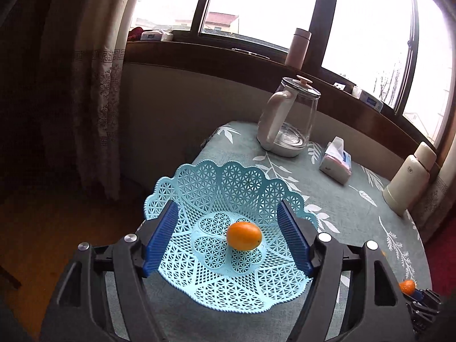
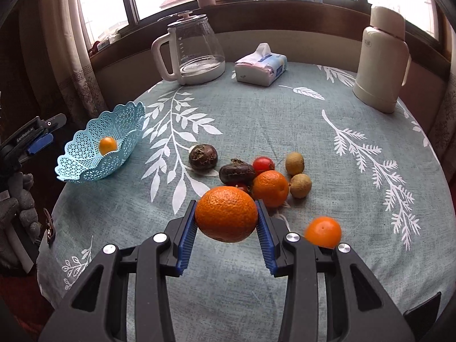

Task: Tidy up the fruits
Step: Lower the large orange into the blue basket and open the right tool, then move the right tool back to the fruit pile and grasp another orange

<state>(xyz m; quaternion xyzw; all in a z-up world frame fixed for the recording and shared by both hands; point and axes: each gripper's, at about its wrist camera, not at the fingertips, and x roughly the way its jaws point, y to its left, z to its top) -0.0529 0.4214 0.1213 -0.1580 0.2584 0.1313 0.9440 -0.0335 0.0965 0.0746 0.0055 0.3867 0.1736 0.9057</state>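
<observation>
kumquat (image 1: 244, 235) in basket (image 1: 216, 182), fruit pile (image 2: 266, 176) right of basket

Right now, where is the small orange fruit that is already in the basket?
The small orange fruit lies alone at the centre of the blue basket, between the left gripper's open fingers.

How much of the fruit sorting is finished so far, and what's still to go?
Barely started. One small orange fruit already lies in the blue basket, which the open left gripper hovers over. The right gripper is clamped on a big orange, lifted off the cloth. Still loose on the table: two more oranges, two dark fruits, two brownish ones and a red one.
</observation>
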